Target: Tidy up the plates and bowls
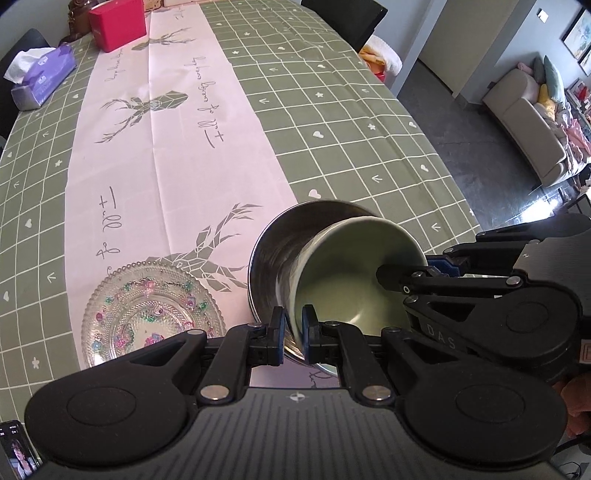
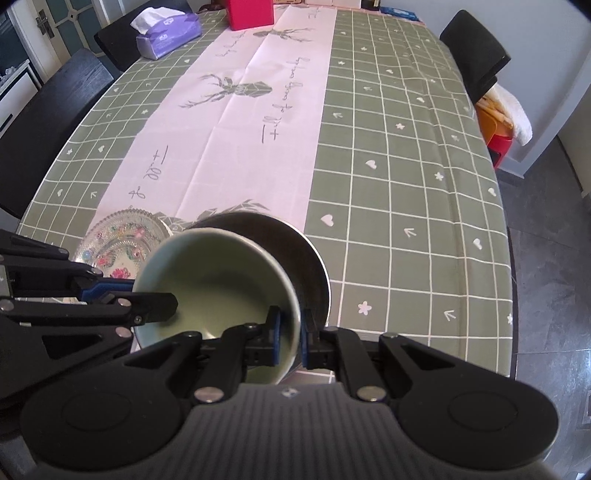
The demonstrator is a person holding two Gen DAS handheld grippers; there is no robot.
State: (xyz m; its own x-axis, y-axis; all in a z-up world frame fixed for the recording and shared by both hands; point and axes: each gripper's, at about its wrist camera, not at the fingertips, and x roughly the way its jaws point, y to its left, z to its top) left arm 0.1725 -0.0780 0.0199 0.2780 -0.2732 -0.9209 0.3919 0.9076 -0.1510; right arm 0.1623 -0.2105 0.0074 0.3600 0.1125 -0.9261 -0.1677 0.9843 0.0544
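The table (image 1: 369,110) takes up most of the room, covered in a green checked cloth with a pale runner down the middle, and everything that matters sits at the near end of it. Largest of the dishes is the steel bowl (image 1: 280,251), resting on the runner; I'd say it is meant as the base of a stack, since it is wide enough to take the other. Just beside it, on its left, lies the glass plate (image 1: 147,306), flat and on its own — apparently waiting its turn.

The green bowl (image 1: 351,280) is held partly over and inside the steel one, tipped a little, so it looks about to be nested there. It is carried from two sides, which keeps a smooth round thing from swinging. The left gripper (image 1: 293,328) is pinching the bowl's near-left rim, one pad inside and one outside the wall. The right gripper (image 2: 291,339) is likewise pressed tight on the rim at the opposite side.

Far off stand a tissue box (image 1: 40,77) and a red box (image 1: 118,22), well apart from the work.
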